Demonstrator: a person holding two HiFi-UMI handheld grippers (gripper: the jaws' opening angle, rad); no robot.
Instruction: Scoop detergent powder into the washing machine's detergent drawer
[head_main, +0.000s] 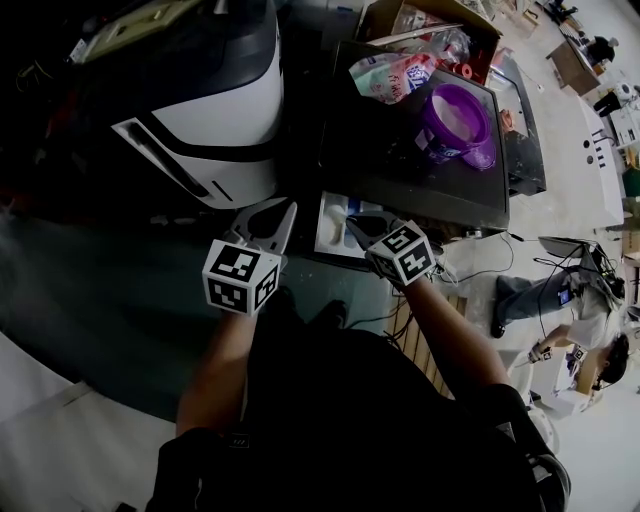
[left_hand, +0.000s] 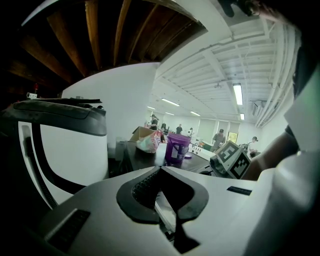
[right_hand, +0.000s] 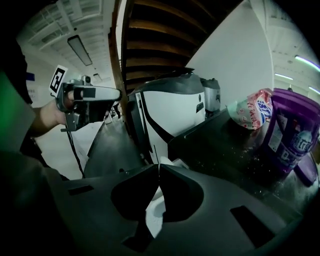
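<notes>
The white detergent drawer (head_main: 334, 226) stands pulled out from the front of a dark-topped machine (head_main: 400, 170). On that top sit an open purple detergent tub (head_main: 452, 120) with pale powder inside and a pink-and-white detergent bag (head_main: 392, 76). My right gripper (head_main: 354, 226) hangs shut and empty just over the drawer (right_hand: 156, 206), which shows below its jaws. My left gripper (head_main: 286, 212) is shut and empty a little left of the drawer. From it the tub (left_hand: 177, 147) and bag (left_hand: 149, 142) lie ahead. In the right gripper view the tub (right_hand: 292, 134) is at the far right.
A white and black appliance (head_main: 205, 110) stands at the upper left, close to the left gripper. A purple lid (head_main: 481, 158) lies beside the tub, and a cardboard box (head_main: 430, 22) is behind it. Cables (head_main: 480, 262) trail on the floor, where a person (head_main: 560, 335) crouches at the right.
</notes>
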